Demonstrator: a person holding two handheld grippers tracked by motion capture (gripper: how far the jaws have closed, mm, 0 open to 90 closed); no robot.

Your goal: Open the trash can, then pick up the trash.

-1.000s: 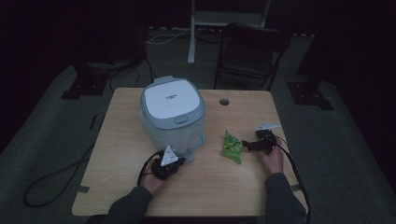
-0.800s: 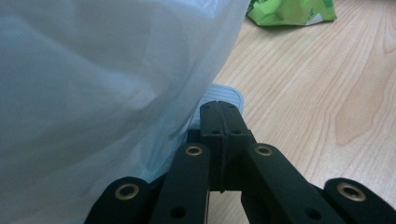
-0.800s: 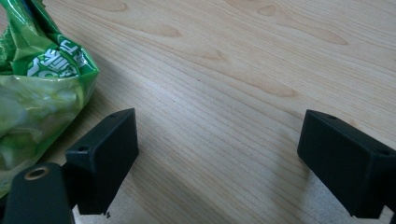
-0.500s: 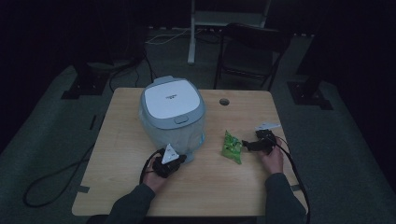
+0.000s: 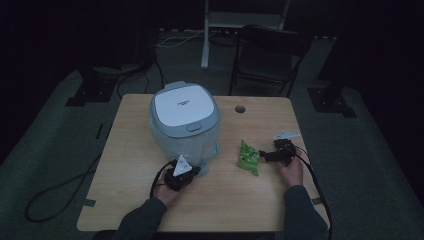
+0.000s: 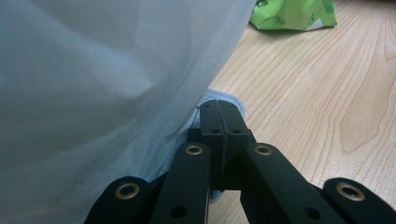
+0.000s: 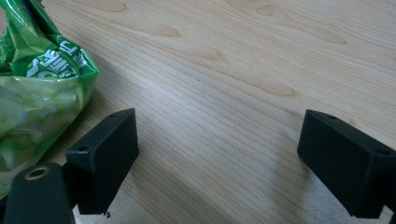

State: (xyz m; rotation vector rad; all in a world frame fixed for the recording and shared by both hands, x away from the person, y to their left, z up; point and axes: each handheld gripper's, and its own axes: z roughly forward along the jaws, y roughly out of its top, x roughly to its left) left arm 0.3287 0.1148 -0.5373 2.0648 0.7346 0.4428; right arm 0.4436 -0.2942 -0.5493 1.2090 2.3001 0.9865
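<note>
Wooden table (image 5: 125, 150) in dim room holds cooker (image 5: 184, 120), green packet (image 5: 248, 157).

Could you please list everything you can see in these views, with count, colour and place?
rice cooker: one, white lid on a grey-blue body, wrapped in a clear plastic bag, left of the table's centre.
snack packet: one, green, right of the cooker, by the right gripper.
table: one, light wood, with a round hole near its far edge.
folding chair: one, black, behind the table.
cables: black, on the grey floor at left.
left gripper: one, black, jaws shut on the bag's bottom edge at the cooker's near side.
right gripper: one, black, jaws open, empty, over bare wood beside the packet.
</note>
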